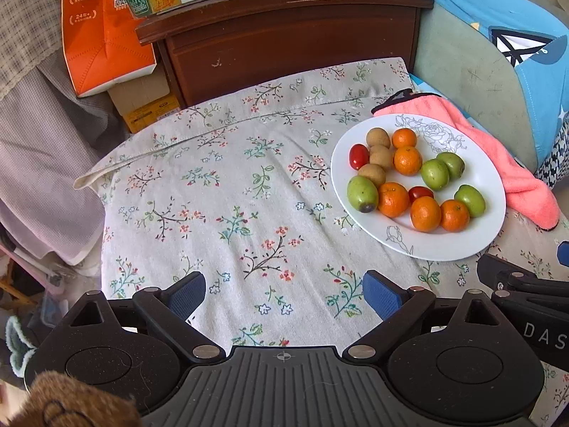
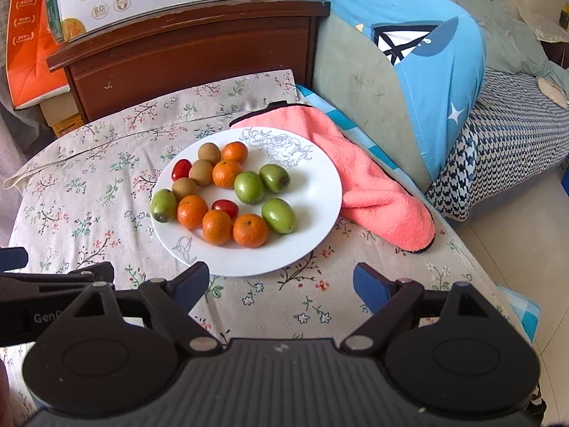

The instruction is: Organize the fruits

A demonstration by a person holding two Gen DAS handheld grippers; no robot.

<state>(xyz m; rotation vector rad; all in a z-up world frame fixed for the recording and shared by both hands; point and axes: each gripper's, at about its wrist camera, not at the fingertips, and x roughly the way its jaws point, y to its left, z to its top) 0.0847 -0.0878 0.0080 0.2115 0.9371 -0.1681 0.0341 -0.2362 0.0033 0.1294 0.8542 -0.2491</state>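
A white plate [image 1: 476,178] [image 2: 316,192] with a line-drawn rose sits on a floral cloth. It holds several small oranges [image 1: 407,160] [image 2: 250,230], several green jujubes [image 1: 362,193] [image 2: 278,214], three brown longans [image 1: 380,156] [image 2: 201,172] and two red cherry tomatoes [image 1: 358,156] [image 2: 225,208]. My left gripper [image 1: 284,295] is open and empty, over bare cloth left of the plate. My right gripper [image 2: 281,284] is open and empty, just in front of the plate's near rim.
A pink towel [image 2: 373,192] [image 1: 498,149] lies behind and right of the plate. A brown wooden cabinet [image 1: 284,46] with a milk carton box stands behind. A blue and green cushion [image 2: 409,82] lies to the right. An orange box [image 1: 99,35] stands at the left.
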